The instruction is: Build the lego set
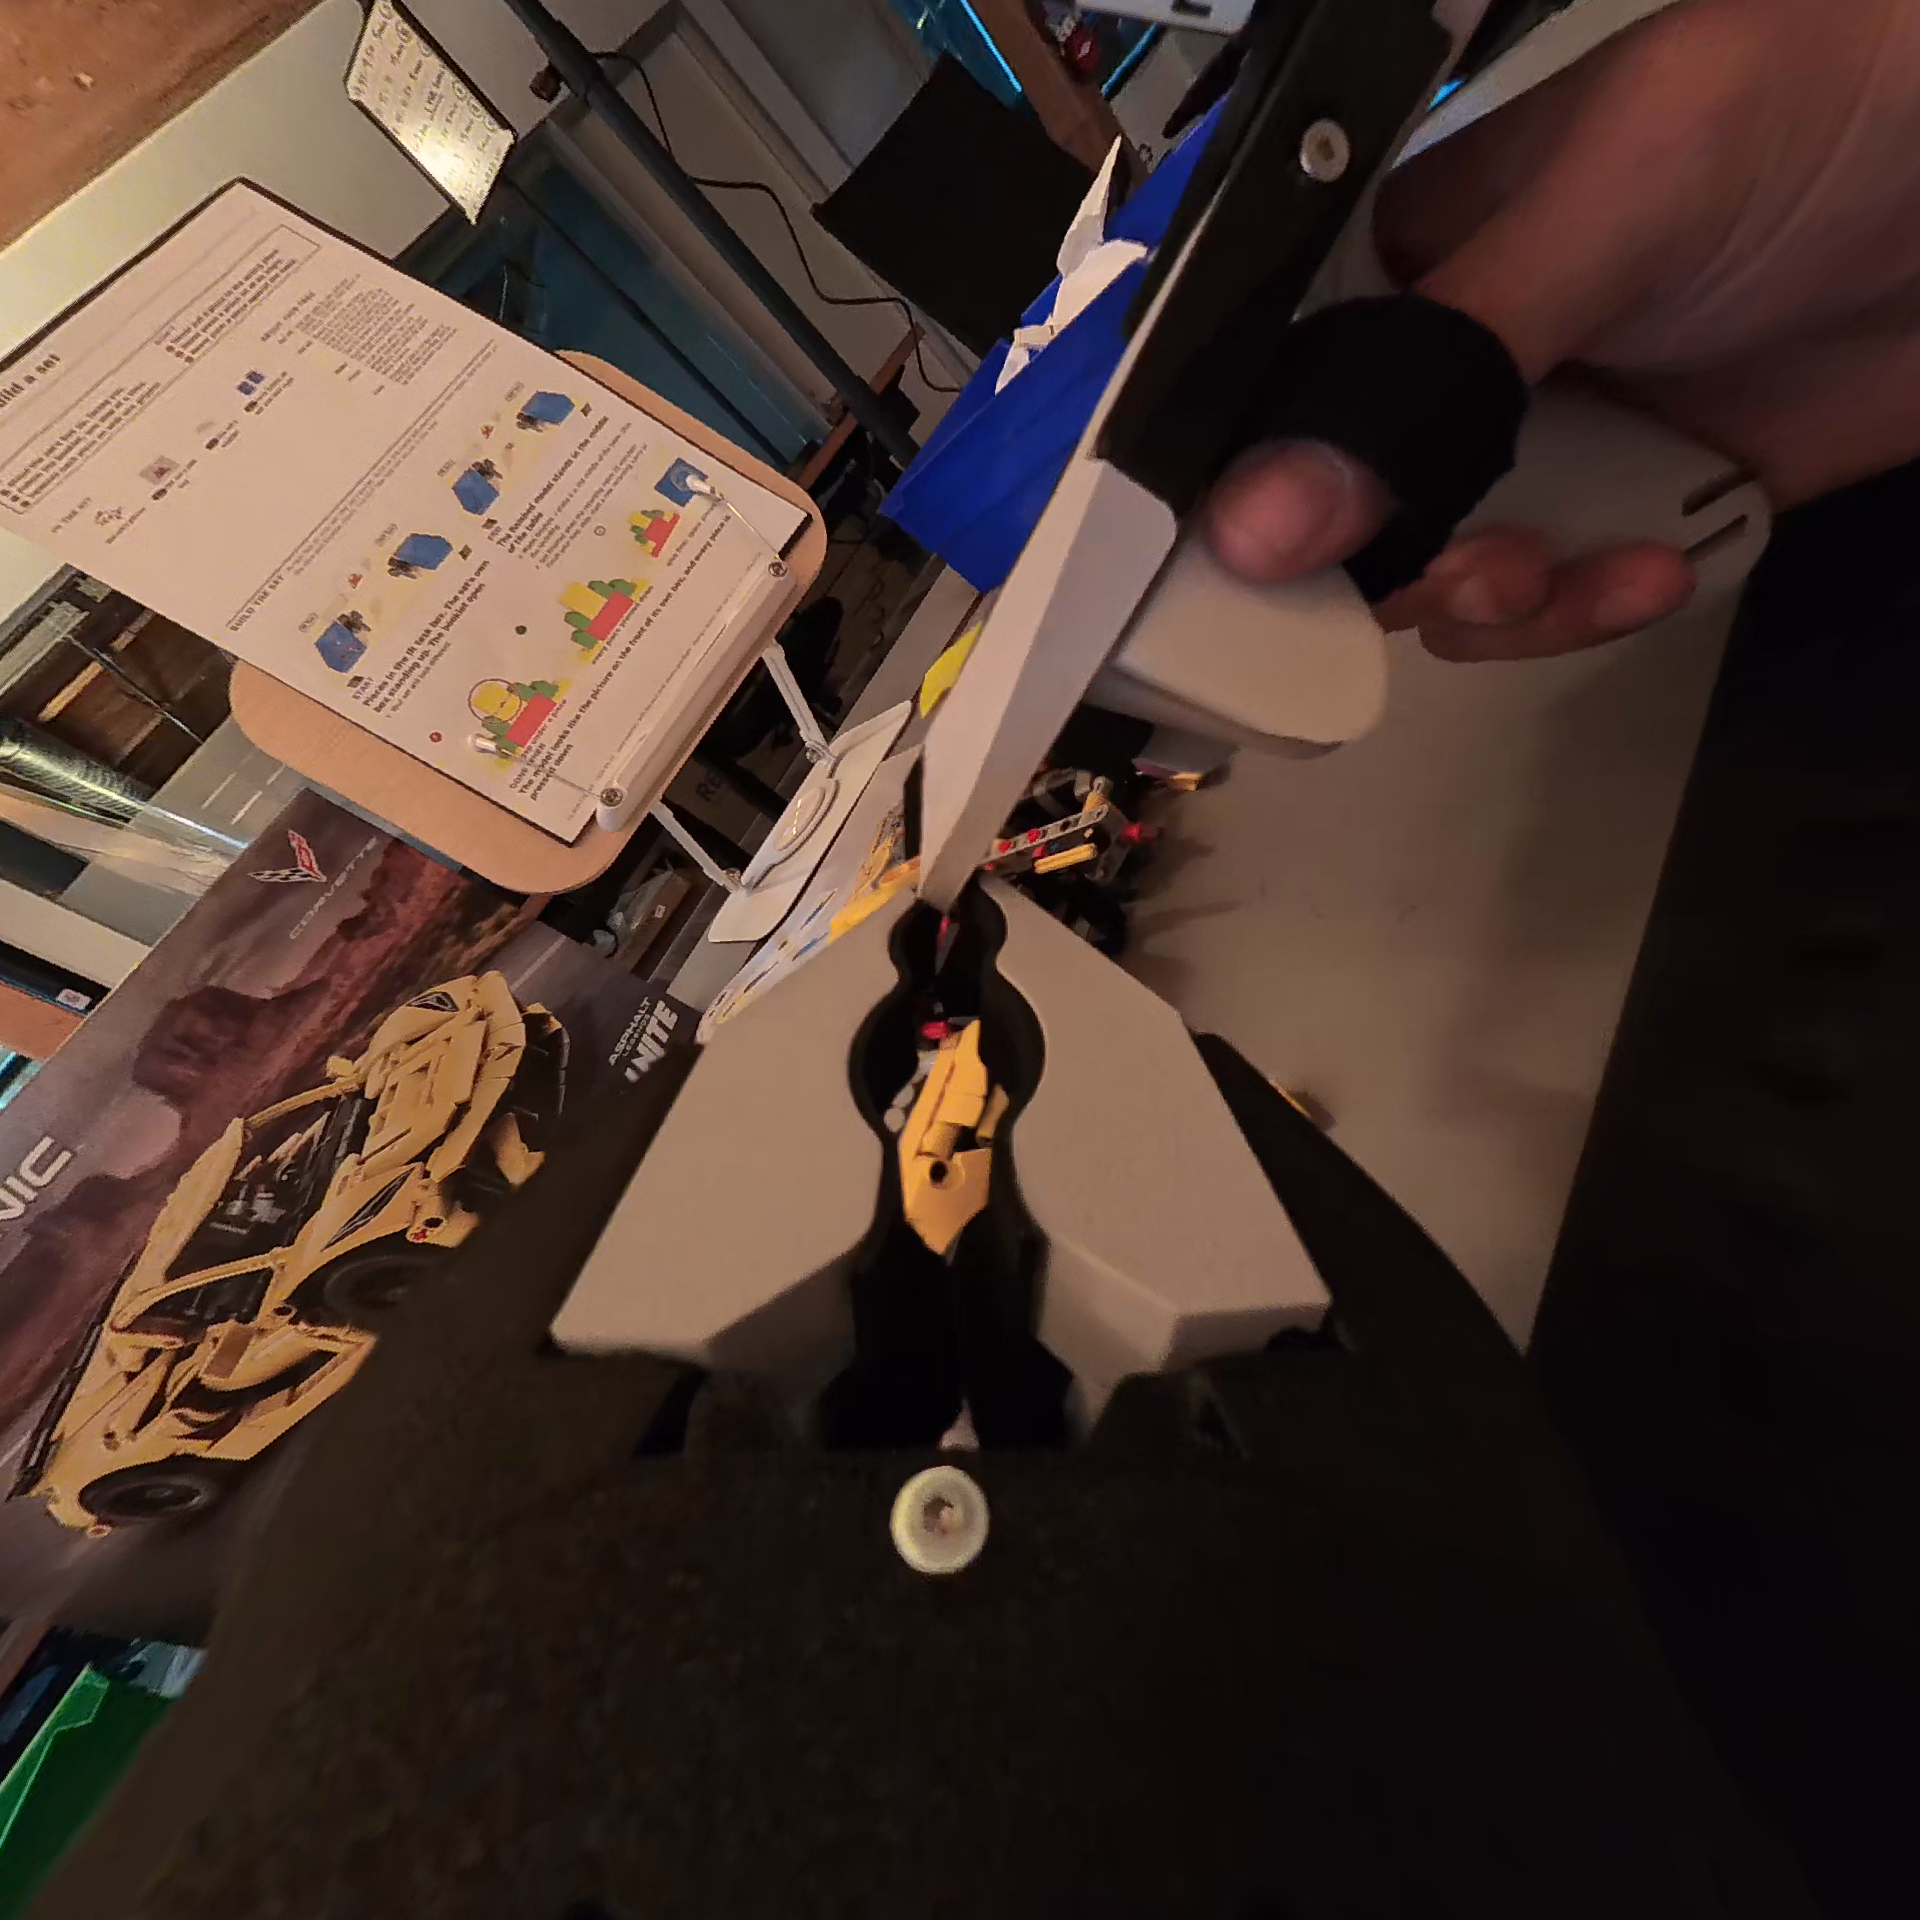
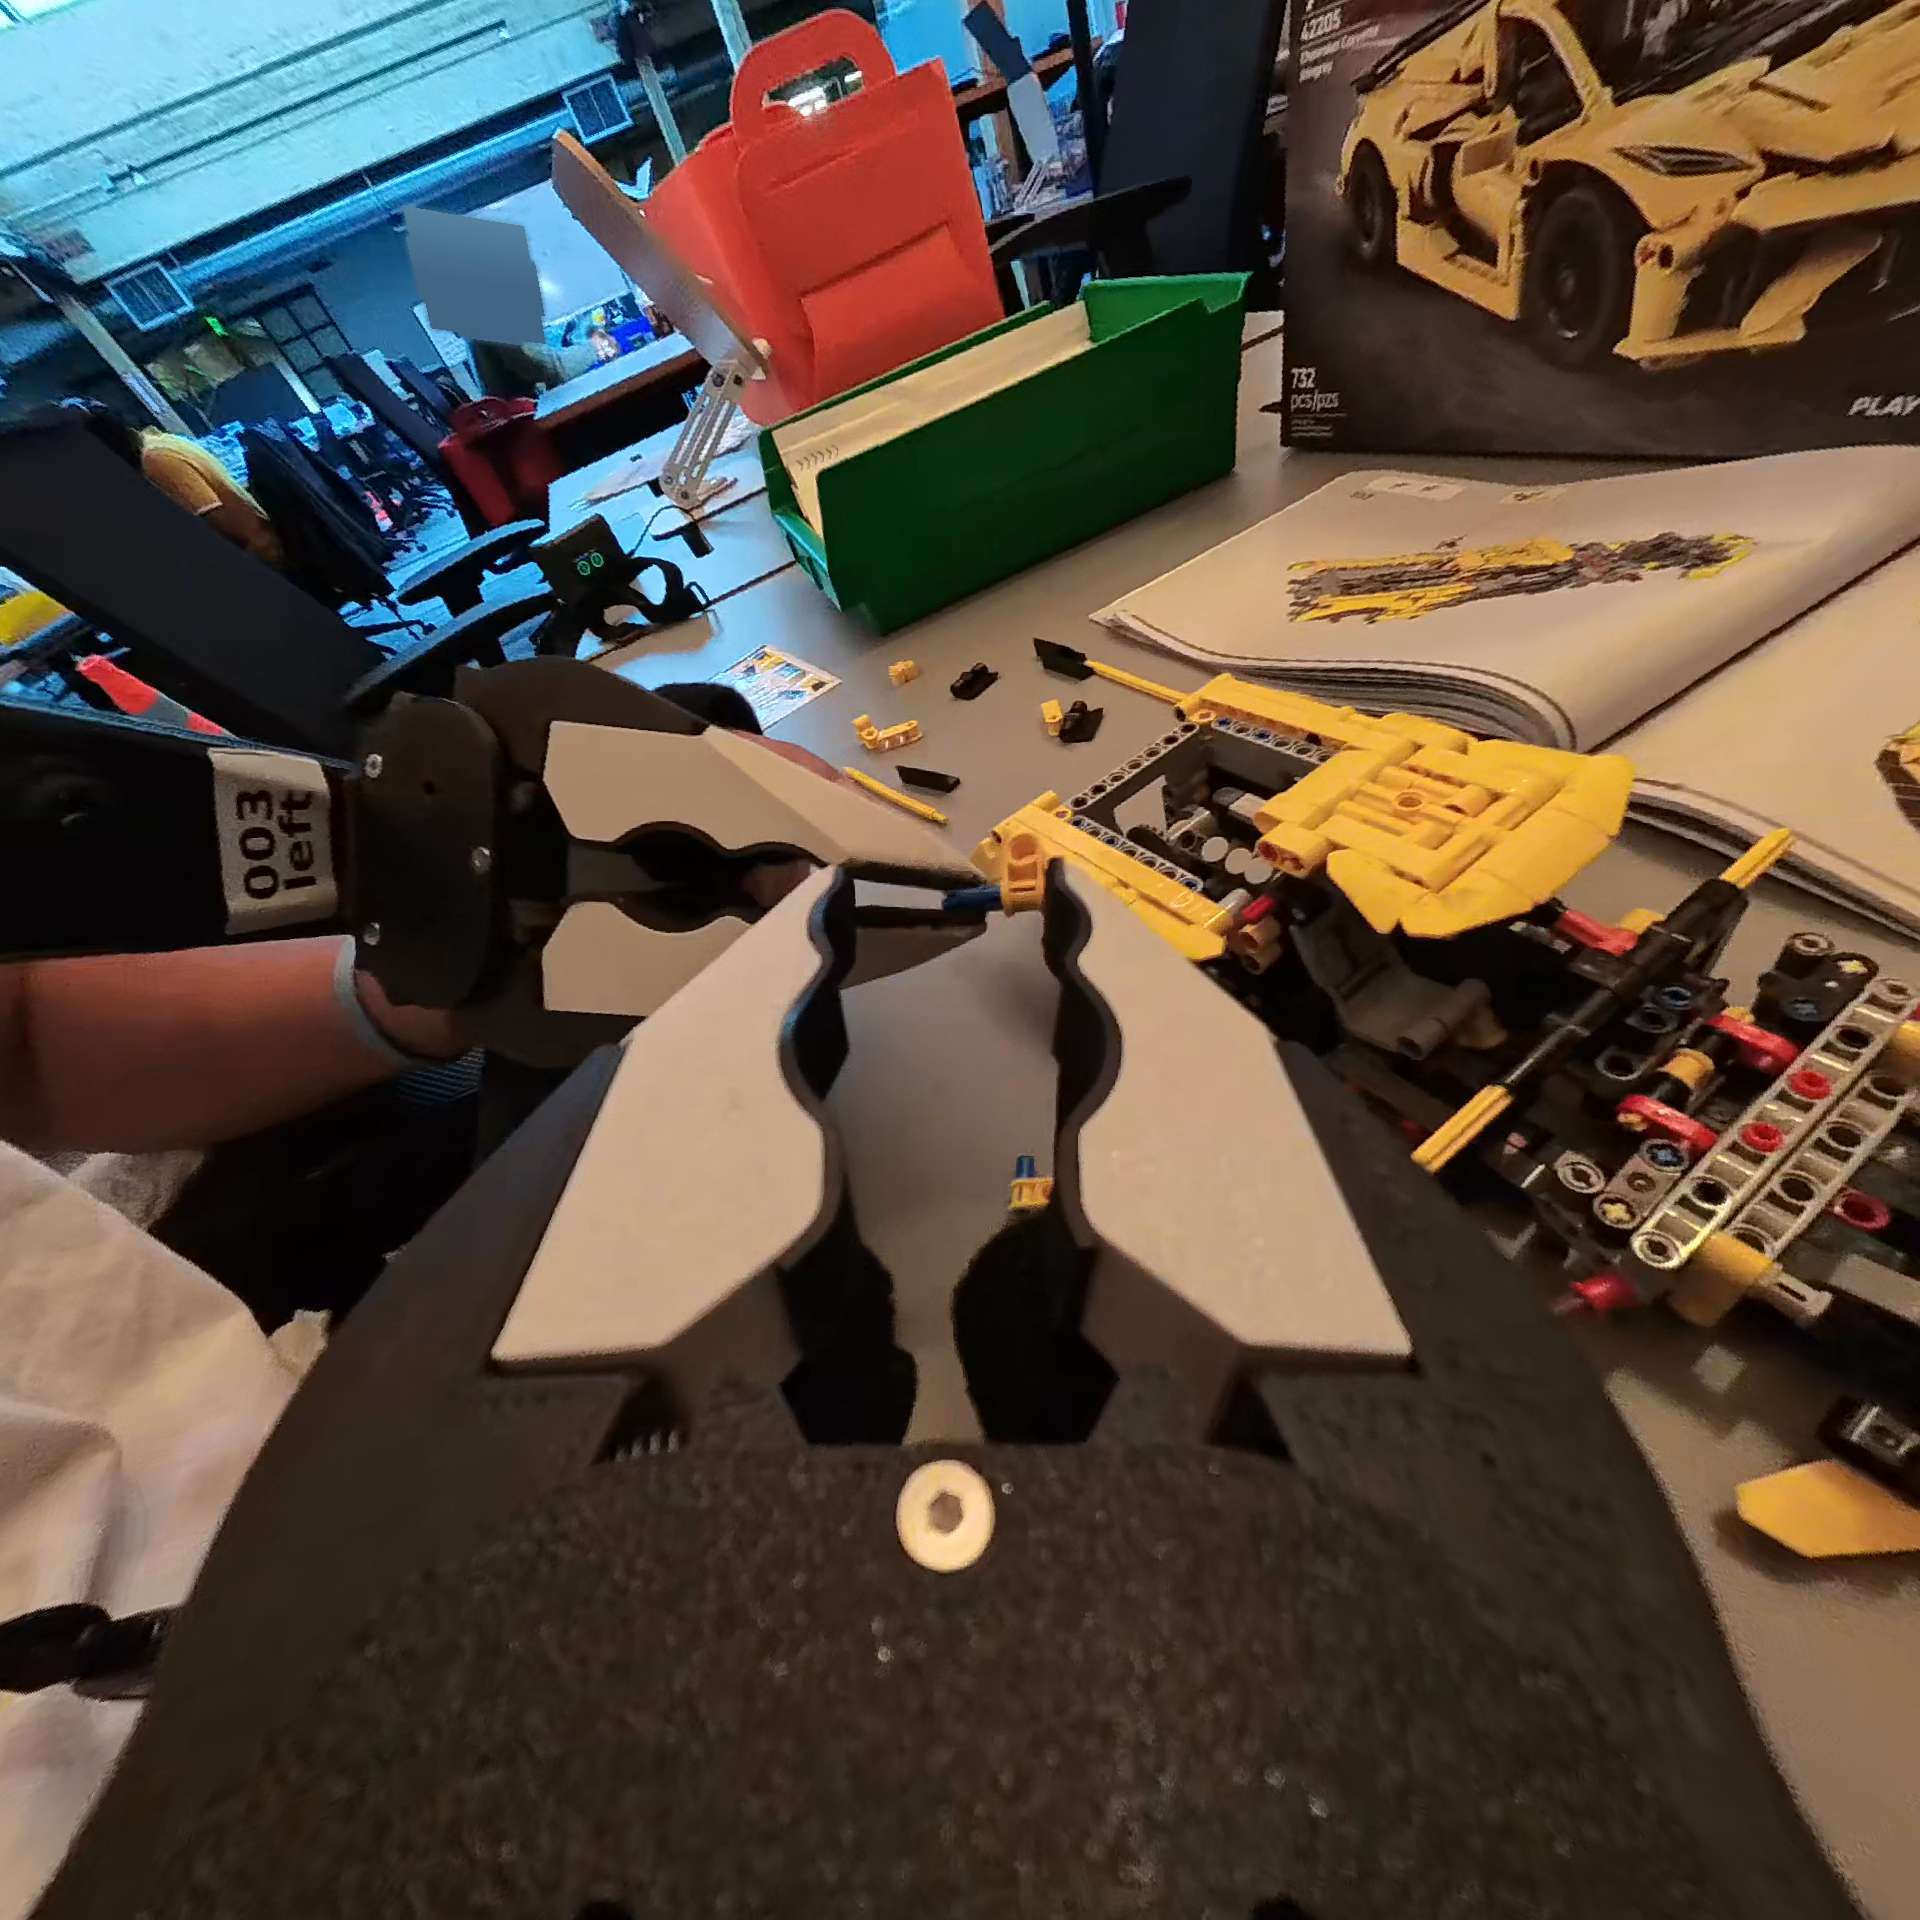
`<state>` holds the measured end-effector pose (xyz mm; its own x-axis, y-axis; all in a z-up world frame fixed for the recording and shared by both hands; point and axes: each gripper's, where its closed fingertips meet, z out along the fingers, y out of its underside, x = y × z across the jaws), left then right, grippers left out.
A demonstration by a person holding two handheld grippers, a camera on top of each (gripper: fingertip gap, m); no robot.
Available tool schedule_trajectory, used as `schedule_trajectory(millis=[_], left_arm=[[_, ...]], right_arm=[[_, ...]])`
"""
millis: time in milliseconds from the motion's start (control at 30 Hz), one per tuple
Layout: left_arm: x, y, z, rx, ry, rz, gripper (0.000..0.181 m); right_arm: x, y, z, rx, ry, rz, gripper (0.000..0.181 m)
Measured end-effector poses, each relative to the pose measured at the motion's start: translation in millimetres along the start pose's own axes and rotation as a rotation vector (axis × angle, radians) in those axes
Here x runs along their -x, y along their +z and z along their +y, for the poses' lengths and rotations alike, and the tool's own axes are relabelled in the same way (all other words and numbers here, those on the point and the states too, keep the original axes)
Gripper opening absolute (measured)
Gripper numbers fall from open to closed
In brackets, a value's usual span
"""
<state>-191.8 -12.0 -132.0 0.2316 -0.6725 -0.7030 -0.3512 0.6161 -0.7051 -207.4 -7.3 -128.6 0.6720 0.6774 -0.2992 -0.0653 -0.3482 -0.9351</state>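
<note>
The partly built yellow and black car model lies on the grey table. My left gripper comes in from the left, shut on a small blue pin held against the yellow end piece of the model. My right gripper is open and empty, its tips on either side of the pin. In the left wrist view my left gripper shows nearly closed fingers with yellow model parts behind the gap. A finger of the right gripper crosses above it.
Loose yellow and black pieces lie behind the model. An open instruction booklet, the set's box, a green bin and a red bag stand farther back. A yellow panel lies at right. A small yellow-blue piece lies near the right finger. The tips of both grippers are at nearly the same place. Both grippers' tips are roughly 15 cm from the yellow panel.
</note>
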Motion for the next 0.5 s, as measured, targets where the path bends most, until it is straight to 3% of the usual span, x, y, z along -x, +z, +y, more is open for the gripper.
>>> schedule_trajectory(millis=[267,367,467,500], left_arm=[[0,0,2,0.014,-0.039,0.013,0.003],[1,1,0,0.0,-0.055,0.024,0.004],[0,-3,-13,-0.062,0.004,-0.007,0.004],[-1,-3,-13,-0.056,0.036,-0.017,0.004]], right_arm=[[0,1,1,-0.014,0.015,0.015,0.033],[-2,1,-1,-0.038,0.042,-0.045,0.033],[-4,-9,-7,-0.06,0.108,-0.128,0.012],[-3,-9,-6,-0.046,0.125,-0.153,0.012]])
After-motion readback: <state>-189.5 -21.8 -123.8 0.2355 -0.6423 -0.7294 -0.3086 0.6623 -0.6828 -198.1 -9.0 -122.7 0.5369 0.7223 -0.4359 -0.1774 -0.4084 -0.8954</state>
